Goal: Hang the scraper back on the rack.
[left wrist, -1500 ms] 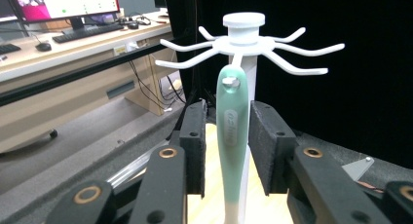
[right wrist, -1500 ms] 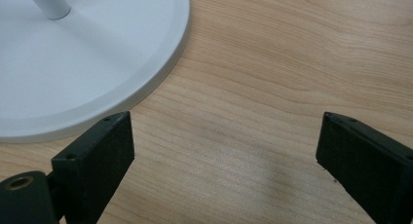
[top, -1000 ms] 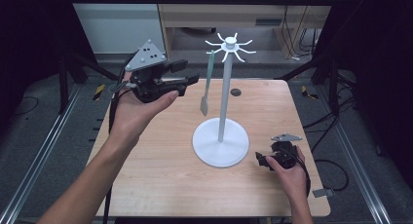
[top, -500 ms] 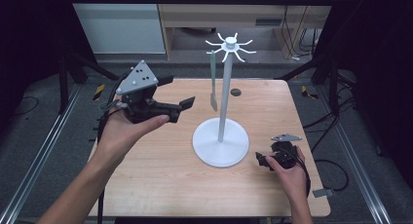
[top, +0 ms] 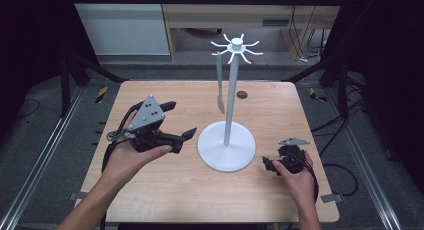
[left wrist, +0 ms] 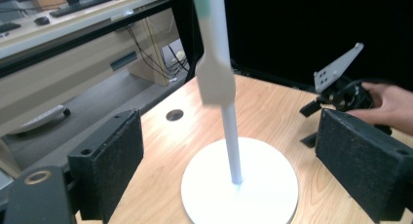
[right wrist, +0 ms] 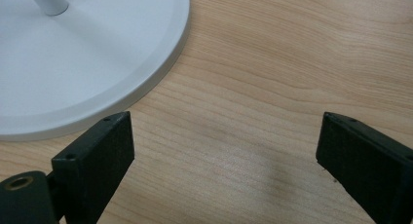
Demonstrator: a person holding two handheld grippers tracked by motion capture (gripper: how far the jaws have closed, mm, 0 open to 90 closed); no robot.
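A white stand [top: 230, 105] with a round base [top: 225, 151] and hook arms at its top stands mid-table. A grey-green spatula [top: 220, 85] hangs from one hook, left of the pole. My left gripper [top: 181, 121] is held low, left of the base and apart from the spatula. Its jaws have just been opening and stand wide with nothing between them. In the left gripper view, its gripper [left wrist: 234, 156] faces the pole, the spatula's blade [left wrist: 215, 83] and the base [left wrist: 243, 195]. My right gripper [top: 270, 164] rests open on the table right of the base [right wrist: 73, 63], its jaws [right wrist: 224, 160] over bare wood.
A small dark round hole [top: 242, 94] sits in the tabletop behind the stand. Dark frame posts and rails run along both sides of the table [top: 165, 200]. A wooden desk with cables stands beyond the far edge. The person's other hand and gripper [left wrist: 341, 85] show in the left gripper view.
My left gripper has drawn back left from the spatula and sunk toward the table, jaws wider. The spatula, tilted before, now hangs straight. The right hand has kept still.
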